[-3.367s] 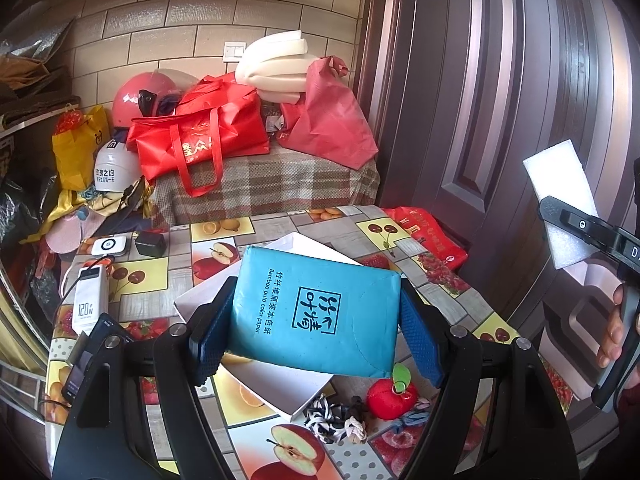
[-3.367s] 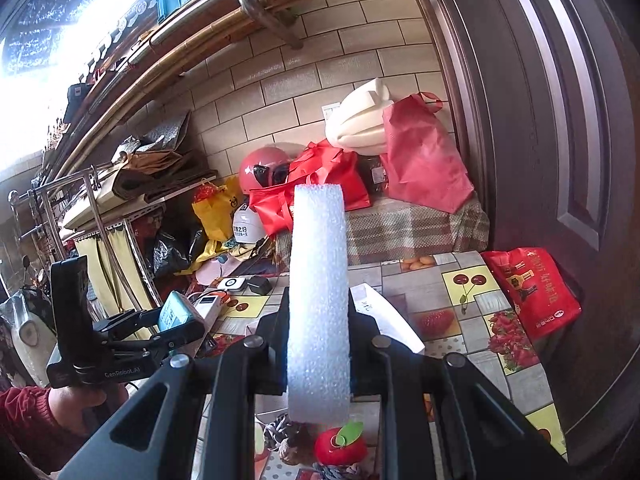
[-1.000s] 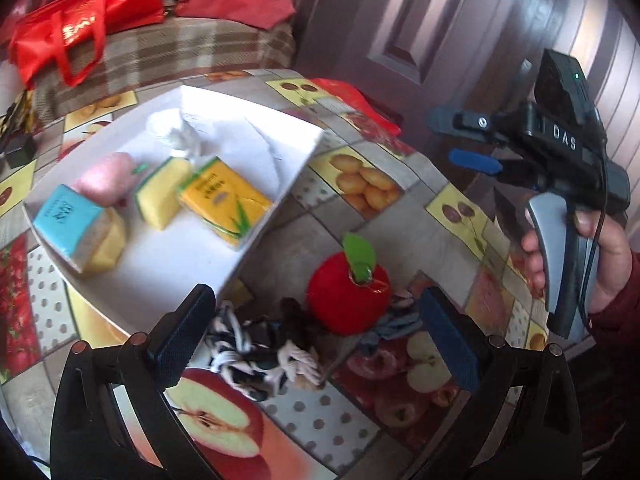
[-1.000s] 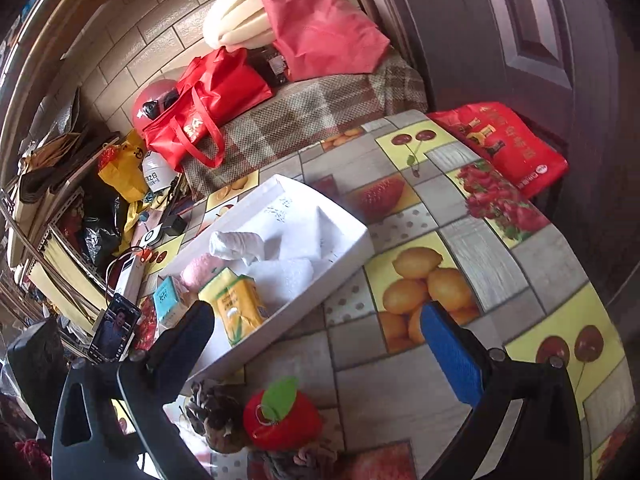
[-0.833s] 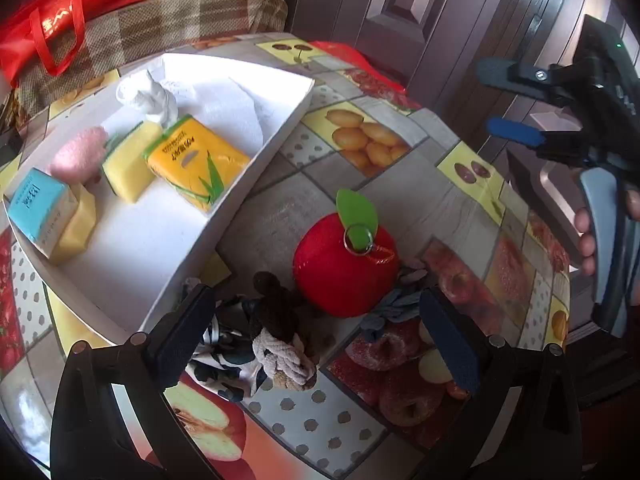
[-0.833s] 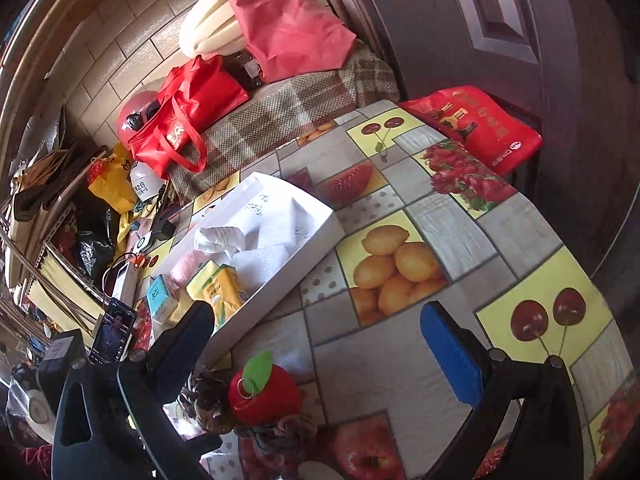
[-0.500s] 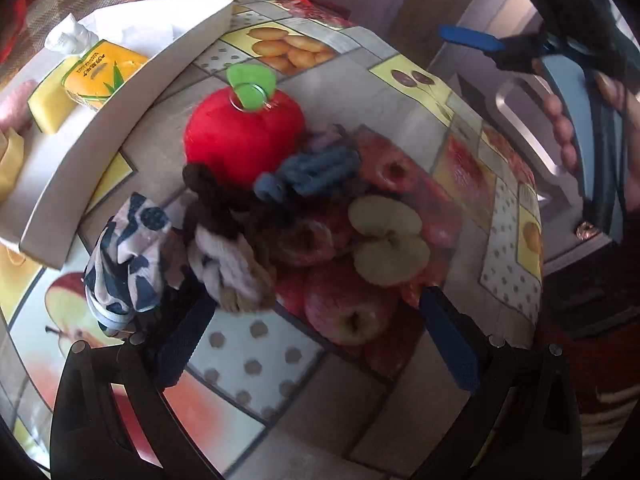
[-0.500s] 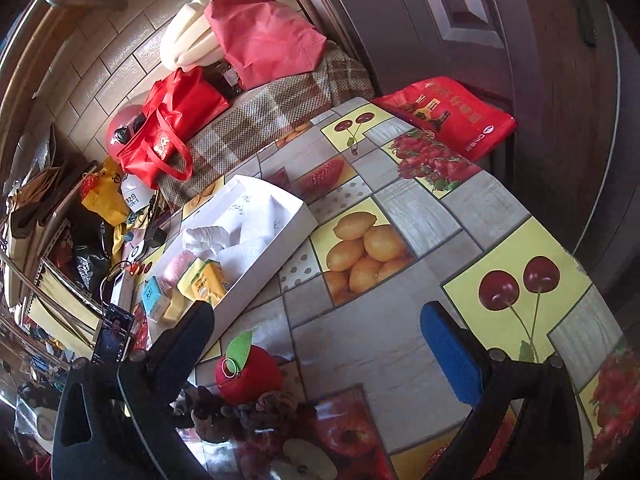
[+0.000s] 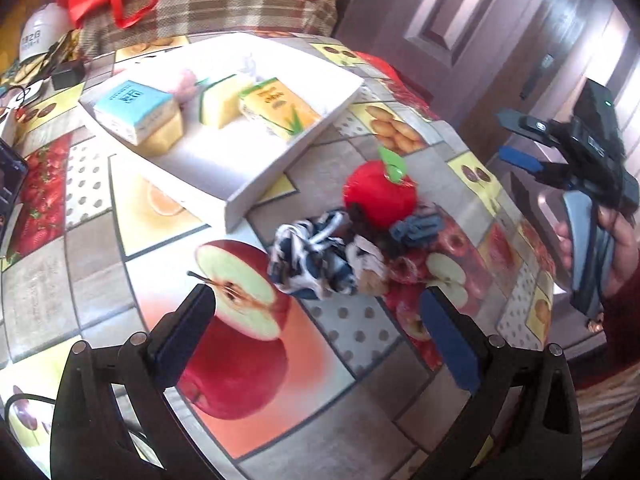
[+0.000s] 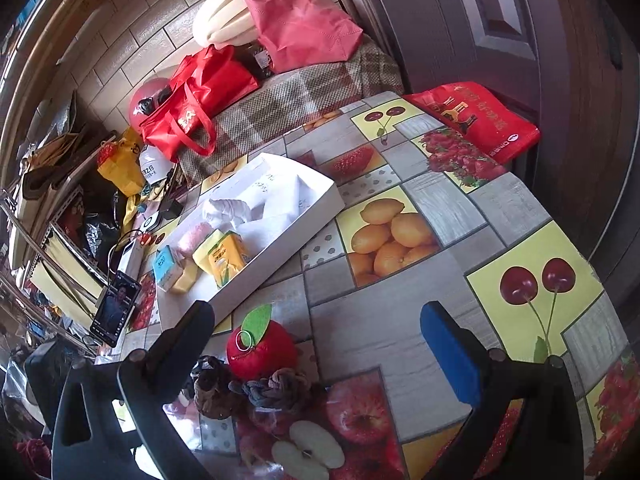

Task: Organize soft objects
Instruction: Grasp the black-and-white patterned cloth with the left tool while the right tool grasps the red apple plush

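A white tray [image 9: 256, 196] [image 10: 276, 256] on the fruit-print table holds a blue tissue pack [image 9: 130, 110], a yellow sponge [image 9: 218, 100], an orange tissue pack [image 9: 280, 114], a pink soft thing and a white foam piece [image 10: 276, 228]. Beside the tray lie a red plush apple [image 9: 378, 196] [image 10: 262, 354], a blue-and-white knotted rope [image 9: 310, 262], a blue-grey knot [image 9: 418, 228] and a brown knot [image 10: 212, 390]. My left gripper [image 9: 318, 318] hovers open just in front of the rope pile. My right gripper [image 10: 316, 328] is open and empty above the table, to the right of the apple.
A phone [image 10: 116, 308] and a power bank [image 10: 132, 254] lie at the table's left edge. Red bags [image 10: 200, 96] and helmets sit on a plaid bench behind. A red pack [image 10: 476, 120] lies at the far right by the door. A hand holds the right gripper [image 9: 580, 168].
Both grippers held items 3.4 s ago, a blue pack and white foam; both now sit in the tray. My left gripper has swung down toward the rope pile and pulled back slightly.
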Available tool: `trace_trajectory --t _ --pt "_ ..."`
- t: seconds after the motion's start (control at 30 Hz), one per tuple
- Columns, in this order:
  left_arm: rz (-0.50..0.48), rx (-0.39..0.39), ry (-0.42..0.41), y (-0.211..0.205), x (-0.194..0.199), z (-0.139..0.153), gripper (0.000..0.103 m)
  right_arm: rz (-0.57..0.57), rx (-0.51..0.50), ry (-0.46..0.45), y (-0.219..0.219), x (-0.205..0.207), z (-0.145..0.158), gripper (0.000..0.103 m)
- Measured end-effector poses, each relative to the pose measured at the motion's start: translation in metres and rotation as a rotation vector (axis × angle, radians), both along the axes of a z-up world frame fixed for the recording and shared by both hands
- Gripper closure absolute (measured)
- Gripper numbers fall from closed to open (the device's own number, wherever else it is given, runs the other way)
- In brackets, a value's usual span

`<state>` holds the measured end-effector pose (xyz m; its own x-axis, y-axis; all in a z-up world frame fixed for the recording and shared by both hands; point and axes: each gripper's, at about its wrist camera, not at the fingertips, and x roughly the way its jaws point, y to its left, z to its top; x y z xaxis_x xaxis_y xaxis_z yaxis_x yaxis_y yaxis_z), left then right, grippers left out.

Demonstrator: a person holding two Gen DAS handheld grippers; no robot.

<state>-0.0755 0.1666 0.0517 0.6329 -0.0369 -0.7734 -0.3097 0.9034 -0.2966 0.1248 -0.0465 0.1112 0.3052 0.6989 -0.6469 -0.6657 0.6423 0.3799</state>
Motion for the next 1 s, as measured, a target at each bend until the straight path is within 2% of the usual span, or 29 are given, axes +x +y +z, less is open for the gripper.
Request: trace_trajectory --t 0.07,0.13,0.23,0.3,0.37,0.4,0.43,0.5,0.6,0.73,0.77,0.8,0.83,0.9,1.0 --pt "0.019 0.009 0.021 0.013 0.006 -0.005 0.003 0.003 0.0 0.0 0.0 -0.001 0.0 0.0" --pt "0.027 0.026 0.062 0.018 0.013 -0.011 0.023 0.001 -0.001 -0.002 0.0 -0.002 0.0 0.0" --pt "0.02 0.017 0.066 0.015 0.022 -0.016 0.031 -0.006 -0.003 -0.009 0.0 -0.001 0.001 0.0" --pt "0.013 0.052 0.079 0.008 0.031 -0.018 0.032 -0.002 -0.01 -0.007 0.003 0.0 -0.001 0.0" --pt "0.011 0.063 0.098 0.004 0.039 -0.022 0.046 0.02 -0.027 -0.011 0.01 -0.001 -0.004 0.0" --pt "0.006 0.063 0.114 0.004 0.043 -0.026 0.064 0.04 -0.045 -0.021 0.017 -0.002 -0.006 0.0" --pt "-0.009 0.06 0.134 0.002 0.046 -0.031 0.077 0.069 -0.068 -0.03 0.024 -0.004 -0.009 0.0" --pt "-0.015 0.066 0.138 0.001 0.046 -0.034 0.077 0.142 -0.104 -0.049 0.043 -0.009 -0.015 0.0" --pt "-0.001 0.03 0.122 0.006 0.043 -0.034 0.077 0.264 -0.173 -0.08 0.076 -0.021 -0.026 0.0" --pt "0.021 0.019 0.114 0.009 0.044 -0.033 0.076 0.348 -0.28 -0.114 0.113 -0.034 -0.046 0.002" --pt "0.018 0.019 0.112 0.009 0.046 -0.033 0.076 0.358 -0.297 -0.117 0.119 -0.036 -0.05 0.005" --pt "0.016 0.023 0.109 0.008 0.047 -0.033 0.076 0.369 -0.321 -0.122 0.124 -0.038 -0.053 0.015" --pt "0.014 0.027 0.103 0.007 0.047 -0.033 0.076 0.379 -0.356 -0.124 0.128 -0.04 -0.059 0.03" --pt "0.006 0.028 0.095 0.006 0.047 -0.033 0.076 0.408 -0.388 -0.093 0.134 -0.041 -0.068 0.047" --pt "0.005 0.014 0.084 0.007 0.042 -0.033 0.078 0.413 -0.384 -0.084 0.132 -0.04 -0.067 0.048"
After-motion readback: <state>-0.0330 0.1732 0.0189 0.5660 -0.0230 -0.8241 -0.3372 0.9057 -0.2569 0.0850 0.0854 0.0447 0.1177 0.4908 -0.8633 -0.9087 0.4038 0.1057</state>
